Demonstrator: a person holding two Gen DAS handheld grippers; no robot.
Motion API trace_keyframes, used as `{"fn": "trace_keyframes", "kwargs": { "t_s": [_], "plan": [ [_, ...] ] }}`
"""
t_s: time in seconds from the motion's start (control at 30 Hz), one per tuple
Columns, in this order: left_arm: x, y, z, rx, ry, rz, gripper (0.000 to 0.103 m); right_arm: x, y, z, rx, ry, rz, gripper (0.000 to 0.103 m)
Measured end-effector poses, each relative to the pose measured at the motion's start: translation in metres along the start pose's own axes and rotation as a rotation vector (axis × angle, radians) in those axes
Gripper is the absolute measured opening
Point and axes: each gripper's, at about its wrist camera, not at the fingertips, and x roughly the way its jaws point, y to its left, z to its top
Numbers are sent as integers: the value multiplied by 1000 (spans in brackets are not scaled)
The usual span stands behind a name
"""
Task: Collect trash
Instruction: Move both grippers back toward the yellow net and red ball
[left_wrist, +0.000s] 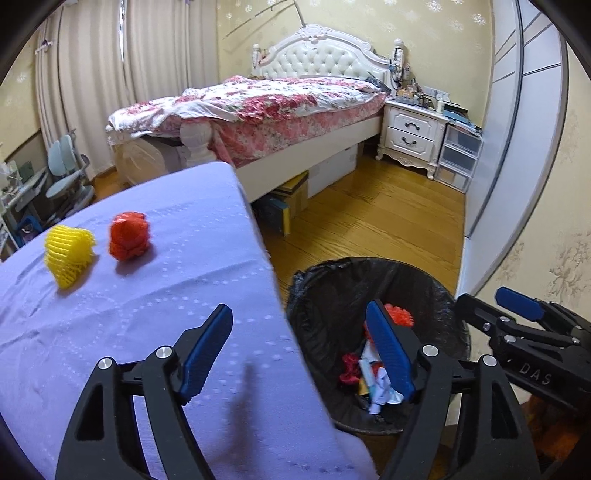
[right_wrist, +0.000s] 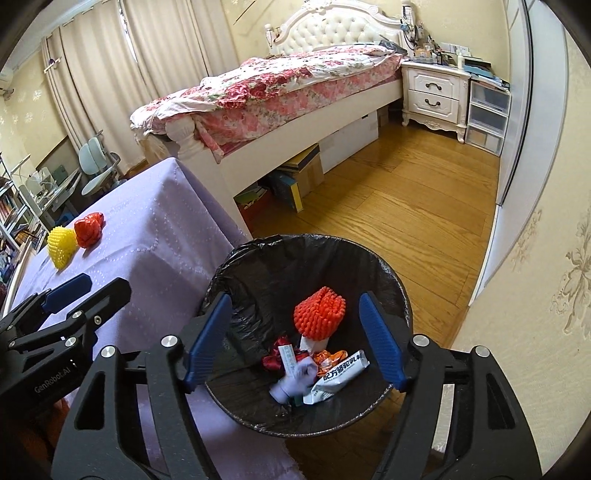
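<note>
A yellow foam-net sleeve (left_wrist: 69, 255) and a crumpled red plastic wrapper (left_wrist: 129, 236) lie side by side near the purple-clothed table's far edge. An orange foam net (right_wrist: 320, 313) tops mixed wrappers in the black-lined round bin (right_wrist: 400, 295) beside the table.

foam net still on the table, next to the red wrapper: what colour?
Yellow foam net, clearest in the left wrist view.
</note>
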Motion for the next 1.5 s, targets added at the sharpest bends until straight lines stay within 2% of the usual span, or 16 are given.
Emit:
{"fn": "trace_keyframes", "kwargs": {
  "t_s": [0.3, 0.6, 0.8, 1.17, 1.5],
  "plan": [
    [-8, 60, -9, -90, 12, 110, 76, 4, 33, 5, -34, 8, 52, 75],
    [-12, 137, -23, -187, 39, 245, 76, 14, 111, 10, -144, 26, 148, 79],
    [-11, 173, -28, -221, 55, 316, 77, 33, 162, 15, -216, 52, 183, 79],
    [-7, 215, -26, -266, 59, 330, 77, 76, 235, 24, -316, 93, 164, 79],
    [0, 234, -19, -286, 54, 309, 77, 98, 268, 34, -340, 99, 148, 79]
  ]
}}
